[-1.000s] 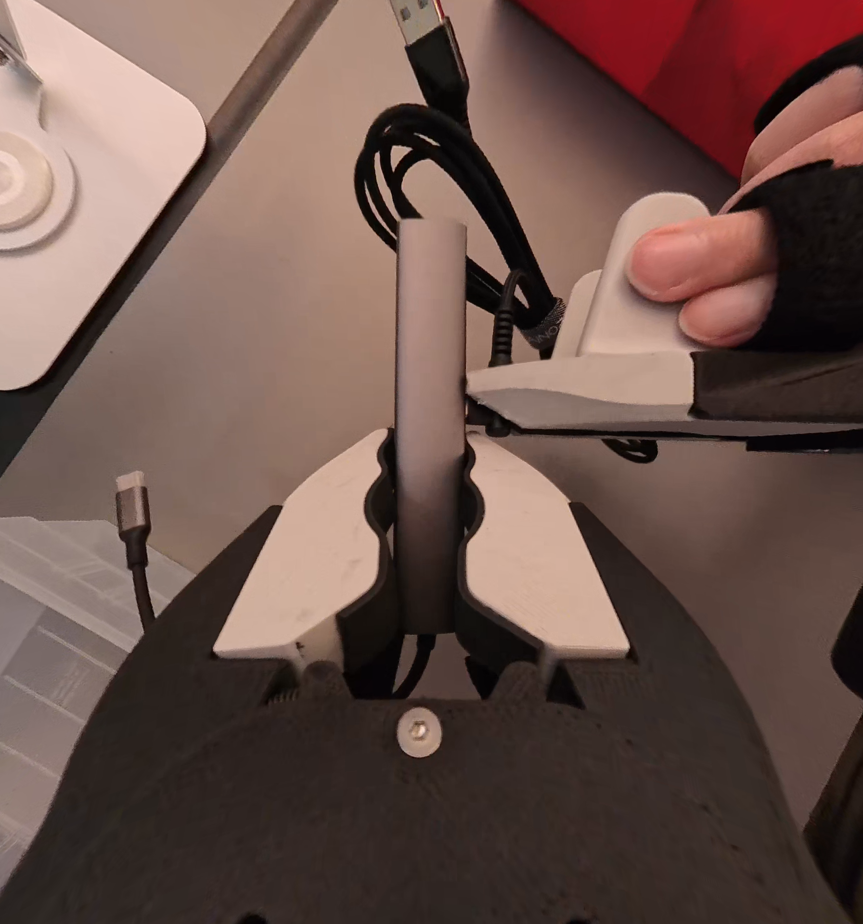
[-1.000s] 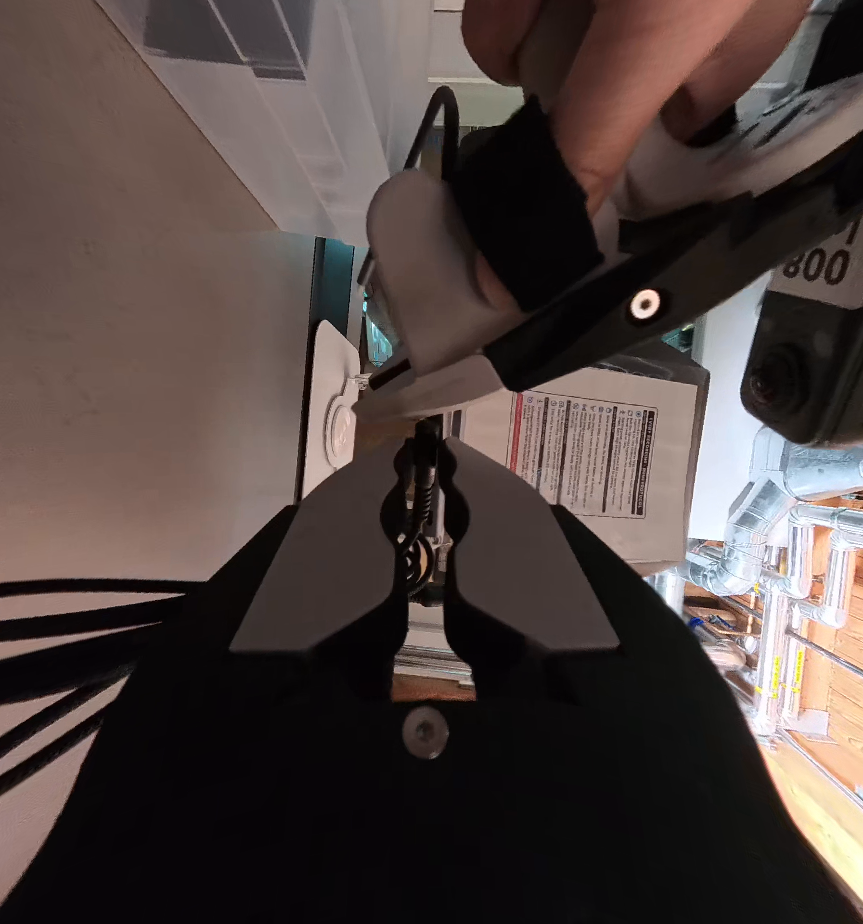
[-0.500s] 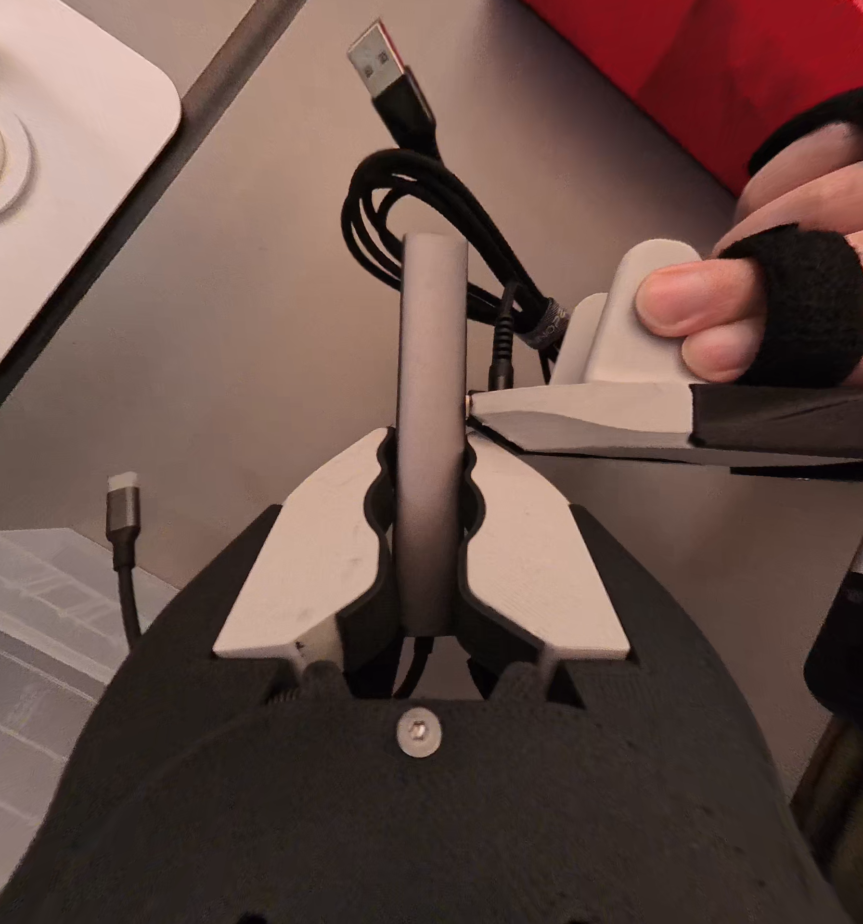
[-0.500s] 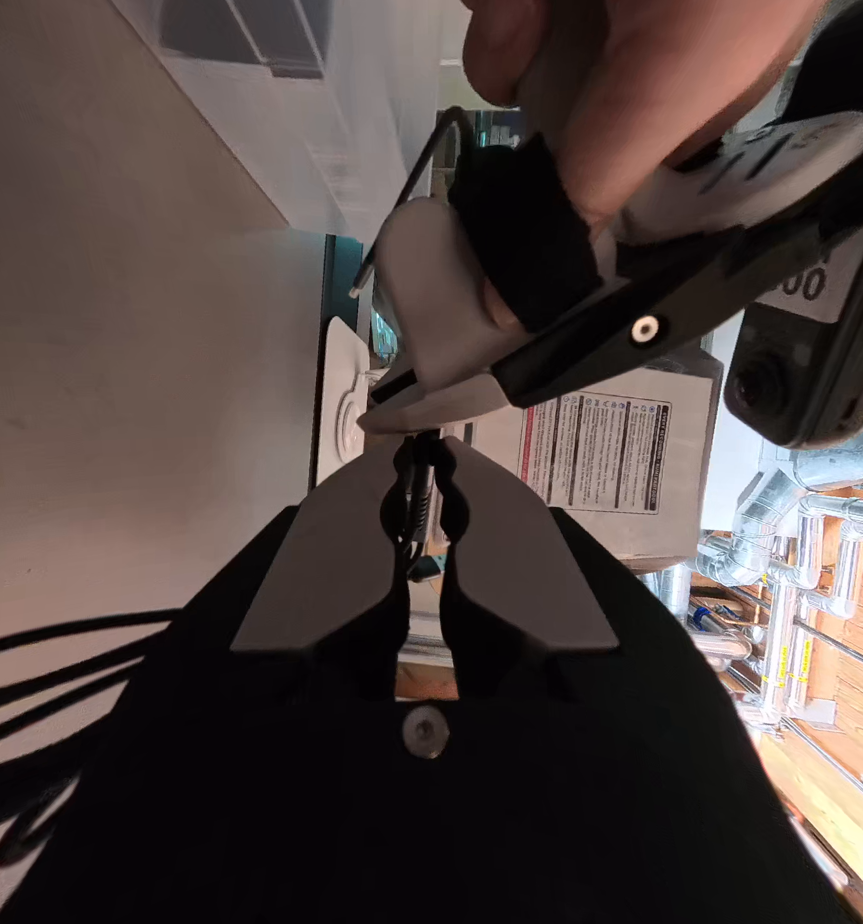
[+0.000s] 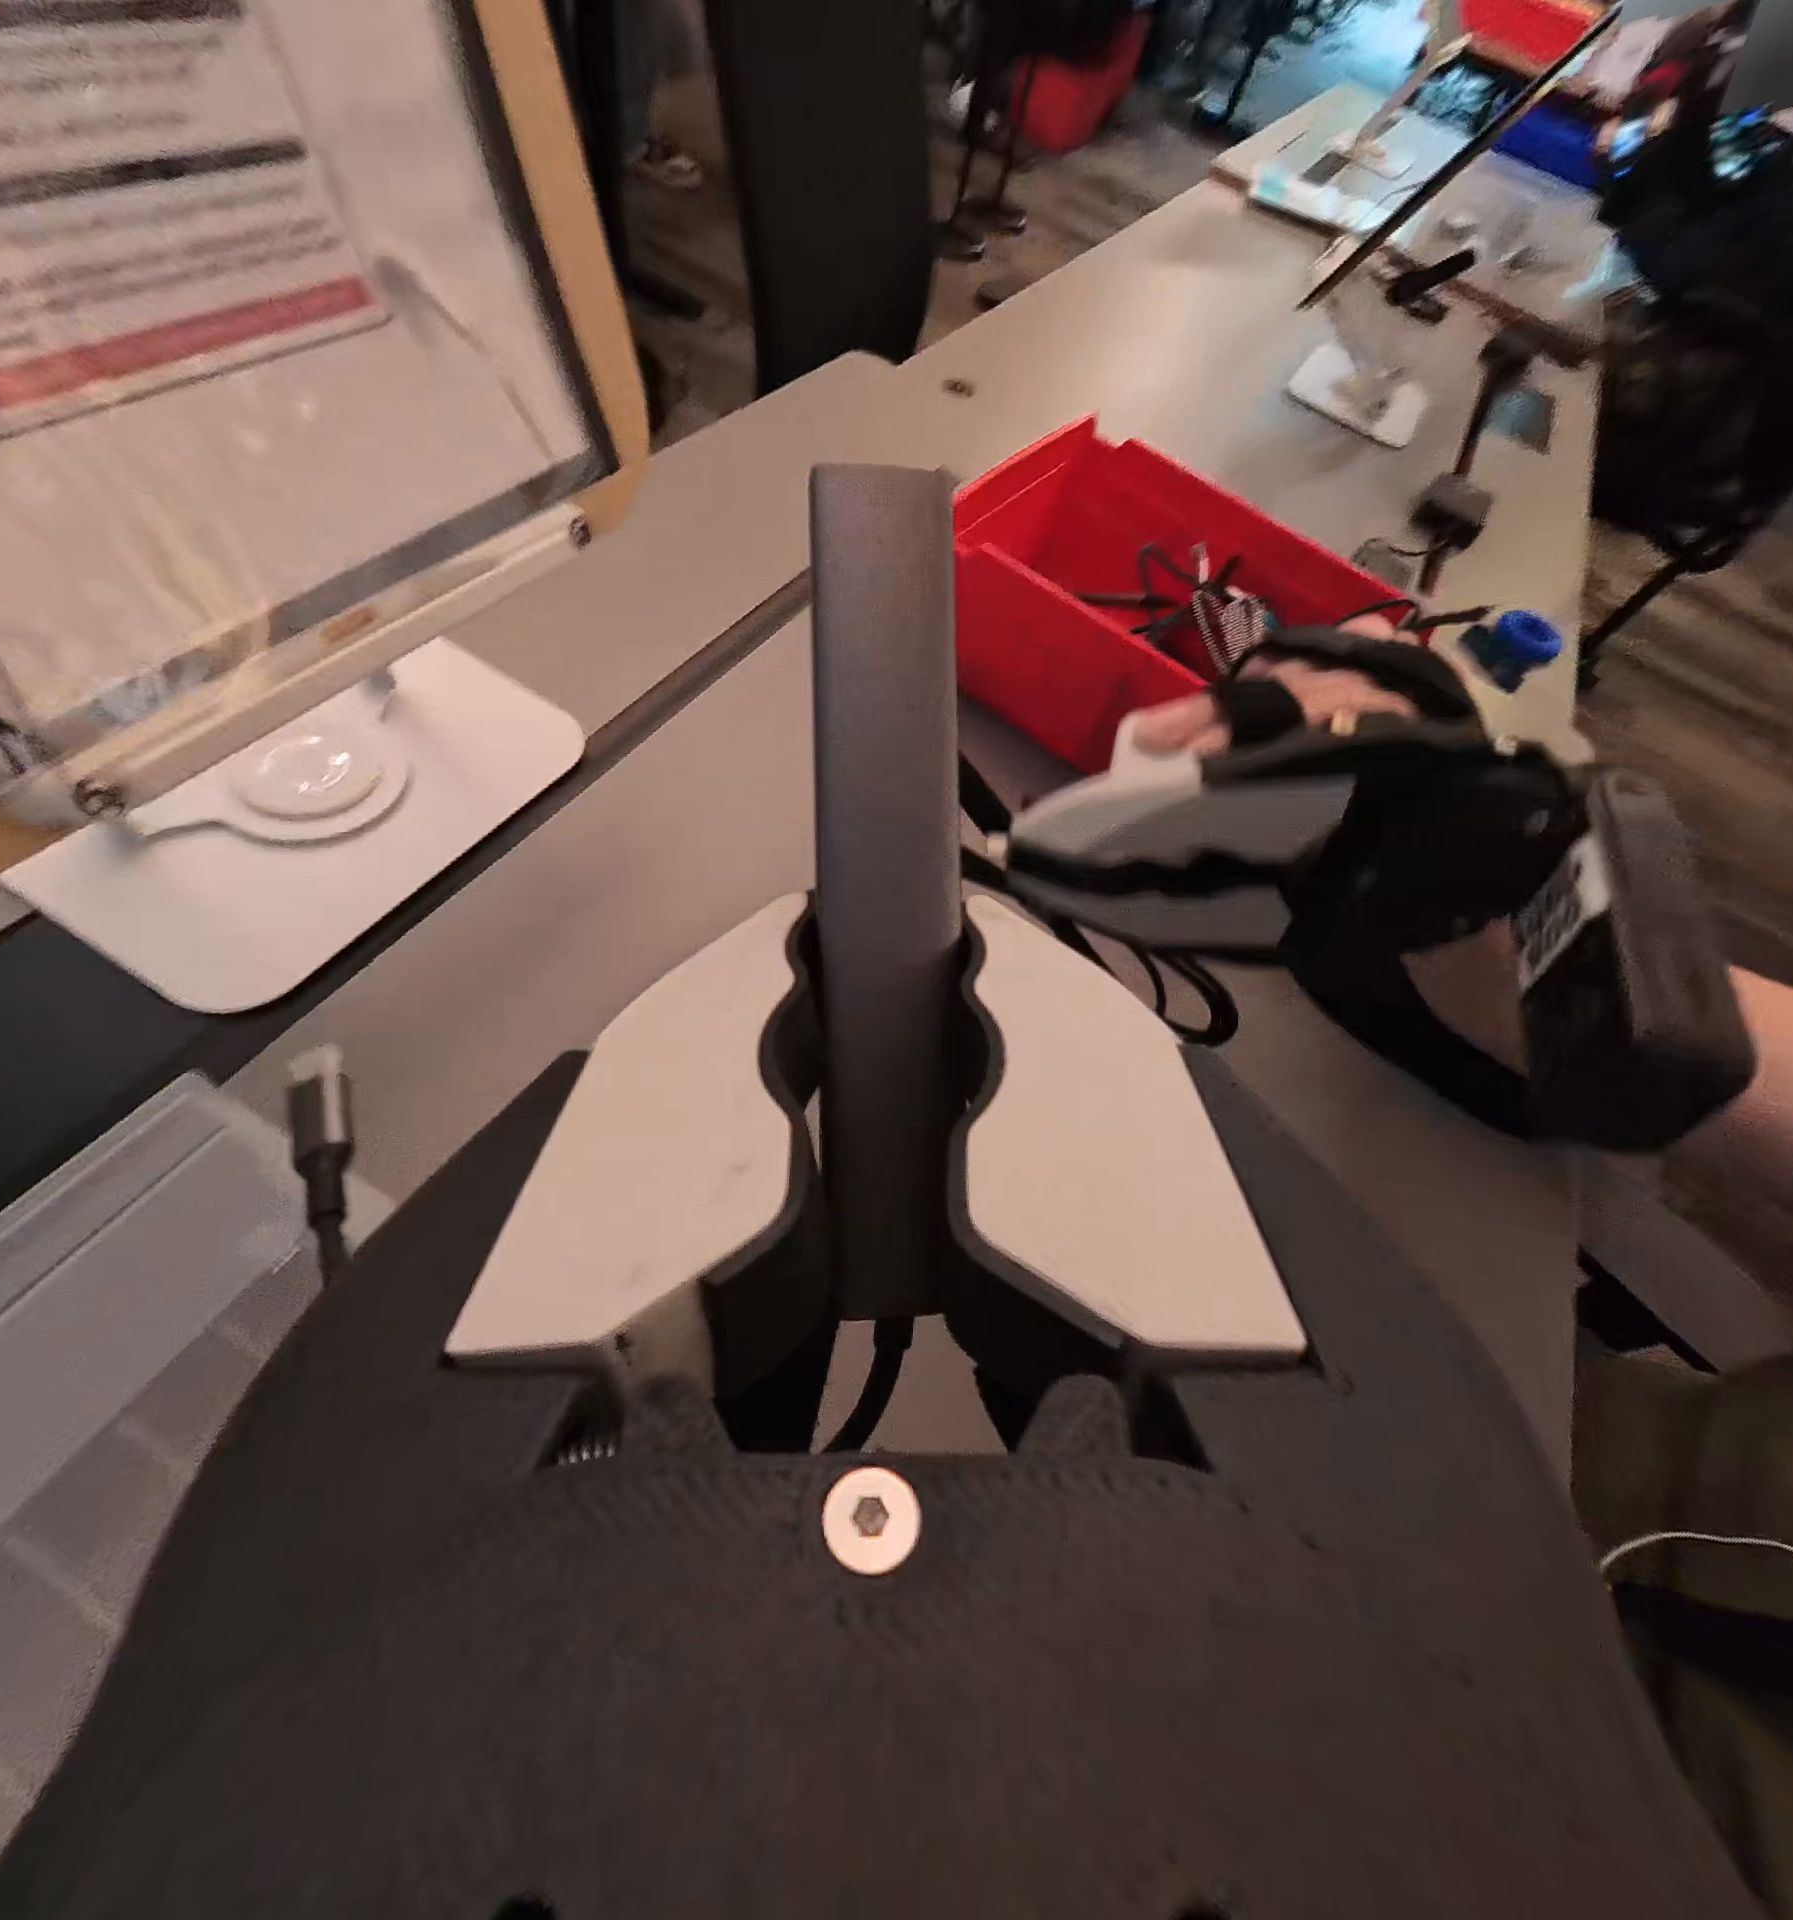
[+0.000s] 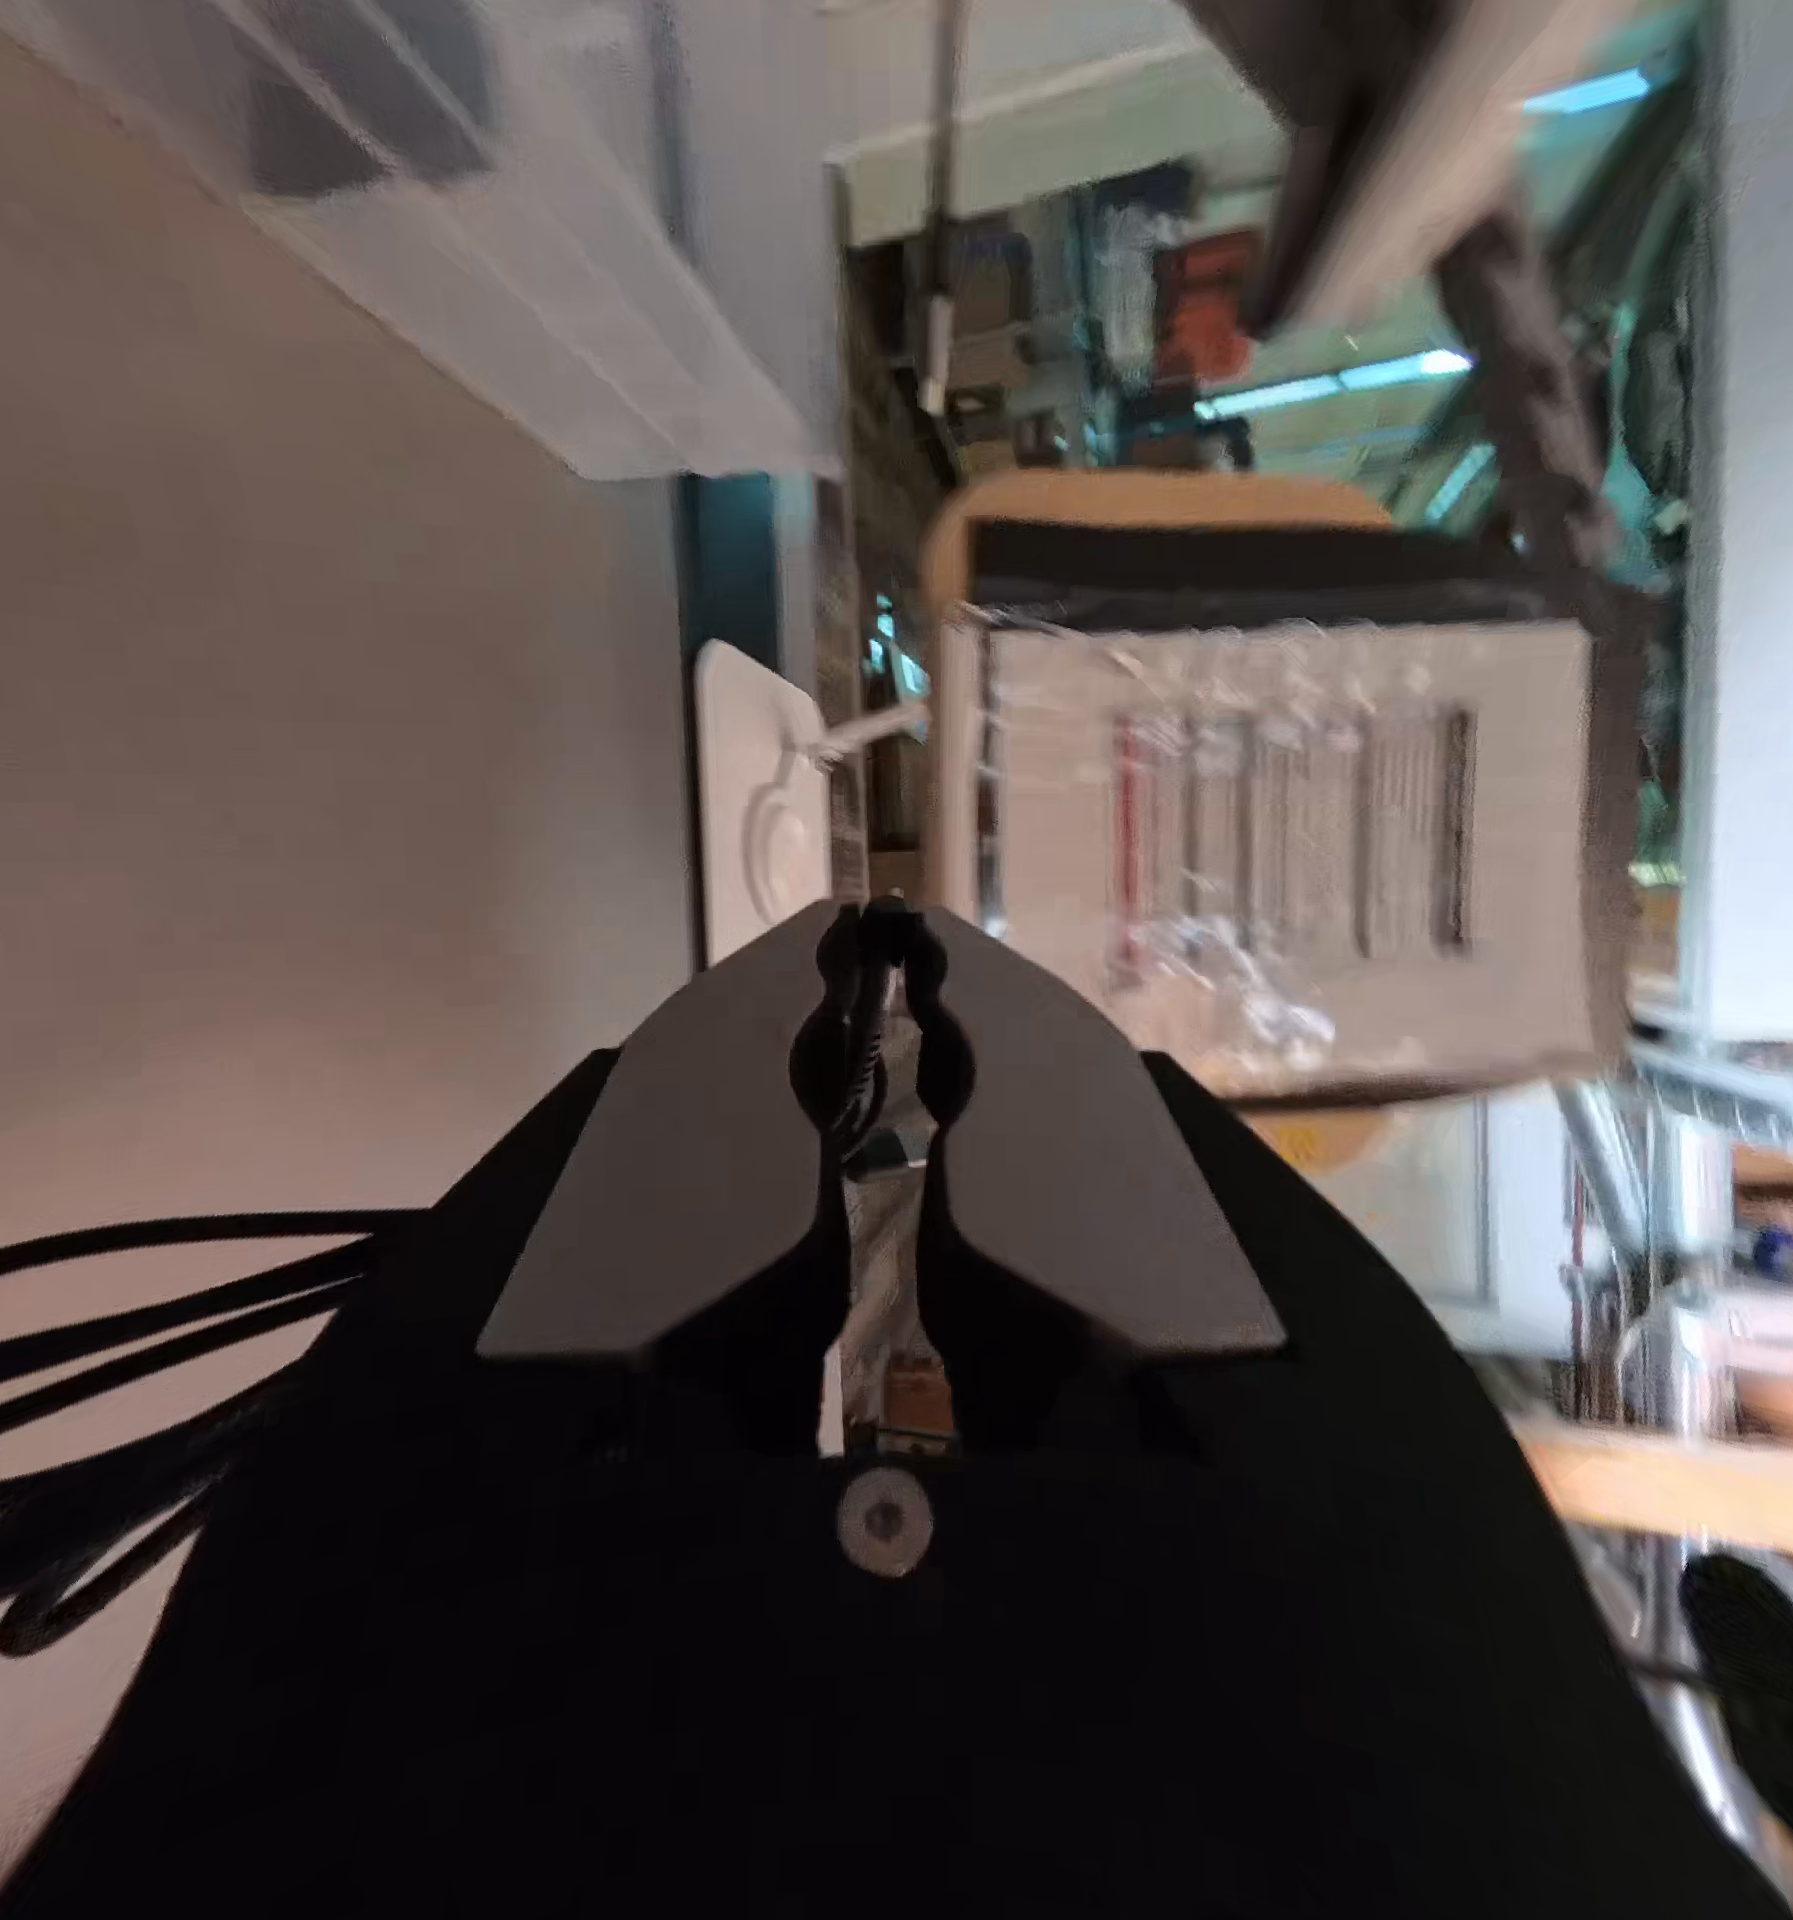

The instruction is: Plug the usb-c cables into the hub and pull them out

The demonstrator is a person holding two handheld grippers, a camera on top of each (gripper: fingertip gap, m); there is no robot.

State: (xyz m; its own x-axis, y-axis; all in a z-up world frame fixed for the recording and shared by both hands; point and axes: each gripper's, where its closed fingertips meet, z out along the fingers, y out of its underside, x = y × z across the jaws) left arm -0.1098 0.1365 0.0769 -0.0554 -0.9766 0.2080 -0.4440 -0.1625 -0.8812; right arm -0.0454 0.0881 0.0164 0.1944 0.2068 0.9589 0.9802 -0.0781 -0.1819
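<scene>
- Left wrist view: left gripper (image 5: 884, 961), jaws clamped on the hub (image 5: 879, 831), a dark grey slab standing up out of the jaws, thin edge toward the camera.
- Right gripper (image 5: 1017, 847) sits to the right of the hub, tip just beside it but apart; a small pale plug tip pokes from its closed jaws. A gloved hand (image 5: 1318, 696) holds it.
- Spare usb-c cable (image 5: 318, 1107) at lower left, plug raised, beside a clear plastic box (image 5: 71, 1340).
- Grey tabletop (image 5: 622, 862) carries a red bin (image 5: 1058, 634) behind the hub and a white stand base (image 5: 279, 842) at left.
- Right wrist view: blurred. Jaws narrow, pinching a black usb-c plug (image 6: 884, 925) at the tips, cord running back between the fingers.
- Black cable loops (image 6: 113, 1351) trail off at left. A framed sheet (image 6: 1287, 831) lies ahead.
</scene>
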